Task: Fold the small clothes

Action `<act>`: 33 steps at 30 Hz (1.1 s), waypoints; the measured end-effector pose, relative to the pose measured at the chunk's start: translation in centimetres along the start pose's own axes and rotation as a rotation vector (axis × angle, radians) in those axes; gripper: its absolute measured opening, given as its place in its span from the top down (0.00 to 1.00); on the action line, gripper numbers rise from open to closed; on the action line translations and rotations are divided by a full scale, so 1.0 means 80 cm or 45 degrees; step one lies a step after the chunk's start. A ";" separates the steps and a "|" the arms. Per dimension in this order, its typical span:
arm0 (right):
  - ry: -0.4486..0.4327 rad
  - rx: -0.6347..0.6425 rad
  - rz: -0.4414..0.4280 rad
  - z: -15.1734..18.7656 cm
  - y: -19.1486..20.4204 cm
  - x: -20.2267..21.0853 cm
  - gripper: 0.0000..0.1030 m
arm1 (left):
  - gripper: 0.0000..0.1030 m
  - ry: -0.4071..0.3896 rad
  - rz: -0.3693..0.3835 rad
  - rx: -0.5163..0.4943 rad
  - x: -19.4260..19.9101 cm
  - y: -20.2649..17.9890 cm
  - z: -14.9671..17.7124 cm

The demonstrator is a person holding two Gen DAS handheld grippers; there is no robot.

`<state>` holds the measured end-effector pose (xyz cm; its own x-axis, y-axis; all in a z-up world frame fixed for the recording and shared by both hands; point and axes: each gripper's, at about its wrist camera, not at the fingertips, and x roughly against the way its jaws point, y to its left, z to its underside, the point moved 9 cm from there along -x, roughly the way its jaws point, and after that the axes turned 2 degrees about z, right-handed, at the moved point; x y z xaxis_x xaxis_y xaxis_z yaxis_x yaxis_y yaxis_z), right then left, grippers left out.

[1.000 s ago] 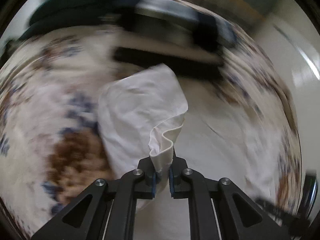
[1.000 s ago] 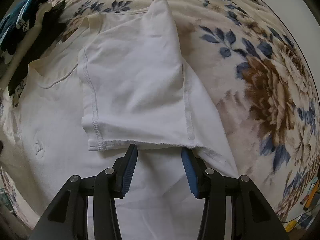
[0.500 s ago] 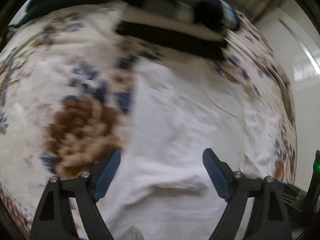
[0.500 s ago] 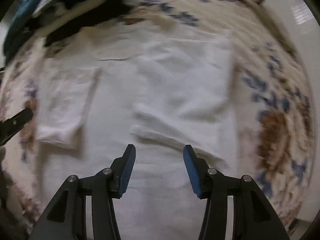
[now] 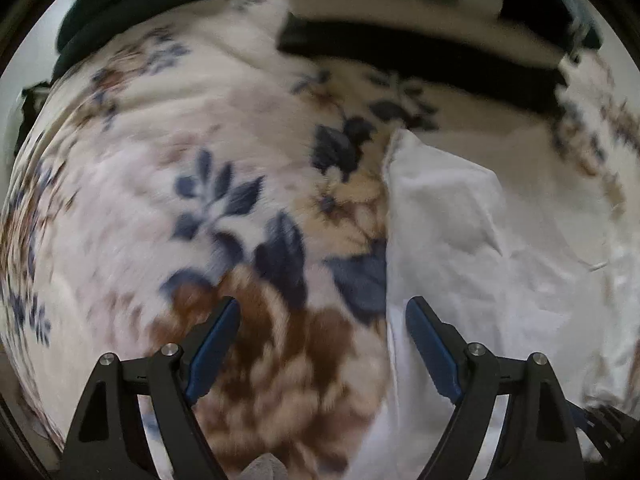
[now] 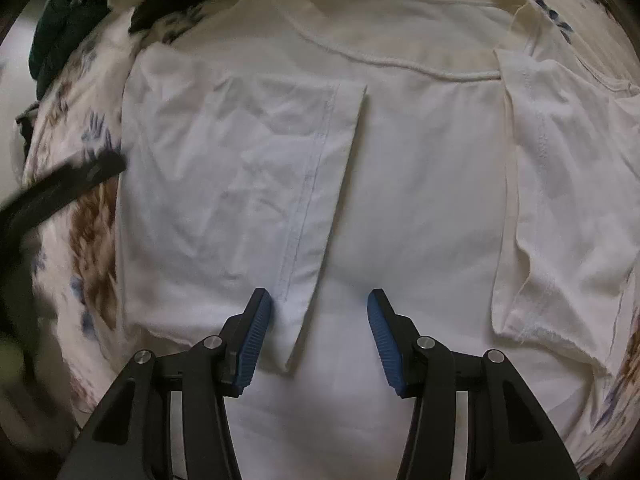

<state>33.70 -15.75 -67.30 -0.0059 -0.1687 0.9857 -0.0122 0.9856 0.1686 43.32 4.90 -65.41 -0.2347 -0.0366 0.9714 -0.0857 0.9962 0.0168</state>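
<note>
Roughly midway: both sleeves were folded in on the one white cotton T-shirt (image 6: 420,184), laid flat on the floral fleece blanket (image 5: 160,200); body folds were left.
Two grippers were counted: left gripper (image 5: 322,344) spread wide, empty; right gripper (image 6: 316,336) half open, nothing held.

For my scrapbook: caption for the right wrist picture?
Open right gripper above a white T-shirt, both sleeves folded in, on a flowery blanket.
</note>
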 end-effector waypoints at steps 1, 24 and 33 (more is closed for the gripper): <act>0.004 -0.003 0.003 0.002 -0.002 0.005 0.48 | 0.18 -0.016 0.009 -0.020 -0.001 -0.002 -0.005; 0.073 -0.281 0.109 0.189 -0.368 0.277 0.27 | 0.01 0.101 0.266 -0.260 0.204 -0.257 0.284; 0.074 -0.260 0.142 0.183 -0.470 0.257 0.27 | 0.11 0.533 0.626 -0.130 0.156 -0.470 0.499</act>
<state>19.38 -56.41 -53.45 0.0620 -0.0633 0.9961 0.1876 0.9809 0.0507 4.94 -36.18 -63.42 0.1757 0.4385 0.8814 0.0325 0.8922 -0.4504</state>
